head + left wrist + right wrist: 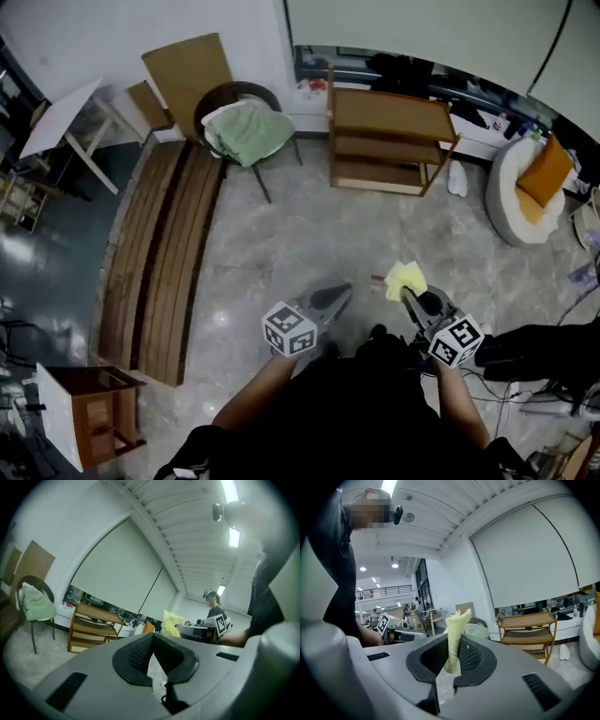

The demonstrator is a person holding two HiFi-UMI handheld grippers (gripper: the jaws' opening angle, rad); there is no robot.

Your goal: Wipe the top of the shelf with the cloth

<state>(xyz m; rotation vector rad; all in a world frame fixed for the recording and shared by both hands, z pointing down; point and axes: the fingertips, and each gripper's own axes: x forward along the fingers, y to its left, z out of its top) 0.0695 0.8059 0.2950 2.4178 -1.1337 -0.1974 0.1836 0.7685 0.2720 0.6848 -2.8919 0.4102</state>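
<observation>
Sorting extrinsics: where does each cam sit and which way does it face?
Head view: on the person's head, steeply down at floor and shelf; shows forearms, left gripper, right gripper with cloth.
Left gripper view: on that gripper, along its shut jaws toward the shelf; person's torso at right.
Right gripper view: on that gripper, along jaws clamping the cloth; torso at left.
Shared: all three show shelf and cloth.

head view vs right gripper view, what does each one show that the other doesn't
Only the head view: wooden planks on the floor, a small side table and an orange cushion.
Only the right gripper view: ceiling lights, and, close up, the right gripper with its jaws shut on the yellow cloth.
Both: the cloth, the wooden shelf, the left gripper.
</observation>
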